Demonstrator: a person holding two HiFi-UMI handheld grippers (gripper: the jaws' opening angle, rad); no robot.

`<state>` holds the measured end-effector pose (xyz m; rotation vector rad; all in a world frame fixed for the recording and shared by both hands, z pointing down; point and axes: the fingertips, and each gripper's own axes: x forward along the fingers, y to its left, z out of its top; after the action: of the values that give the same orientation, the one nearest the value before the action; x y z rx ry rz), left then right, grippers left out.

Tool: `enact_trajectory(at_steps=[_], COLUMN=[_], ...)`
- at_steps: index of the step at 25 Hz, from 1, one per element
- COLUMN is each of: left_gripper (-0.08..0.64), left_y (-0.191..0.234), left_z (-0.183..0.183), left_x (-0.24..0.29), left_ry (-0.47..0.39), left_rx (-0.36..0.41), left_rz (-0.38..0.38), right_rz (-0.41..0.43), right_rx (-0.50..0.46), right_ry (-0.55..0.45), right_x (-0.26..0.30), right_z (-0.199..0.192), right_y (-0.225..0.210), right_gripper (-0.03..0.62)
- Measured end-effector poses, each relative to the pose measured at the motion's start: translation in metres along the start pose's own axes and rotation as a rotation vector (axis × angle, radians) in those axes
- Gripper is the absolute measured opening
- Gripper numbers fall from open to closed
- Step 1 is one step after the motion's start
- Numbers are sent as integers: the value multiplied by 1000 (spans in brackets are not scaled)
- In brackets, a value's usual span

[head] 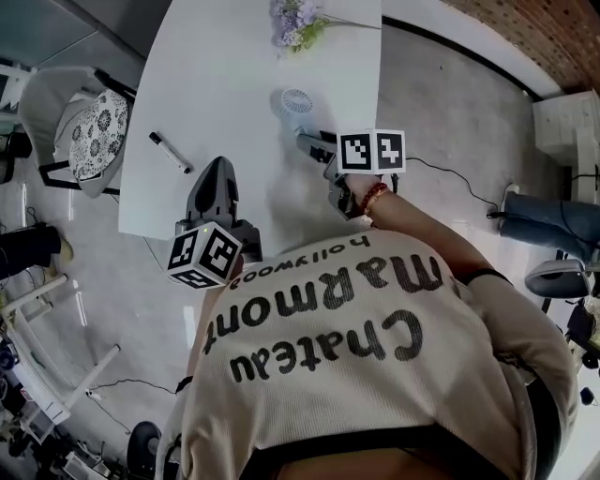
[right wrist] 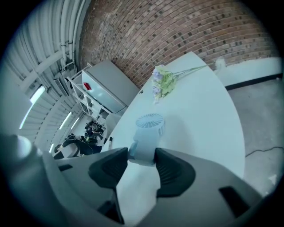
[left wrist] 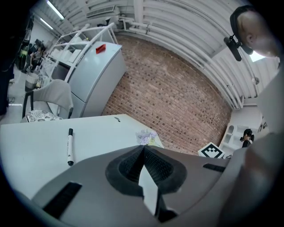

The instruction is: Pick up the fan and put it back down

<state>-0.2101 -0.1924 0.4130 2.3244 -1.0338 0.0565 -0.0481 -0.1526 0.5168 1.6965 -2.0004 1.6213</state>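
A small white fan point(head: 296, 105) with a round grille head is over the white table point(head: 225, 66), towards its right half. In the right gripper view the fan point(right wrist: 146, 133) sits between the two dark pads, which press on the sides of its body. My right gripper point(head: 311, 142) is shut on it, reaching in from the near side; between its pads point(right wrist: 142, 153) only the fan's lower part is hidden. My left gripper point(head: 217, 171) hovers over the table's near edge, left of the fan. Its pads meet at the tips with nothing between them point(left wrist: 143, 148).
A black-and-white marker pen point(head: 170, 152) lies on the table's left part. A bunch of pale purple flowers point(head: 300, 23) lies at the far end. A chair with a patterned cushion point(head: 89, 131) stands left of the table. A cable point(head: 450, 183) runs over the floor on the right.
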Motion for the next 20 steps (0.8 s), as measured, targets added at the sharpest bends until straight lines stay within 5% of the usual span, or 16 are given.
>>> enact_trajectory(at_steps=[20], left_gripper=[0], left_y=[-108], left_z=[-42], left_x=[-16], left_ry=[-115], left_rx=[-28], left_rz=[194], right_rz=[232], right_rx=[18], right_ry=[33], right_x=[-95], right_z=[20], right_y=[-52], right_gripper=[196])
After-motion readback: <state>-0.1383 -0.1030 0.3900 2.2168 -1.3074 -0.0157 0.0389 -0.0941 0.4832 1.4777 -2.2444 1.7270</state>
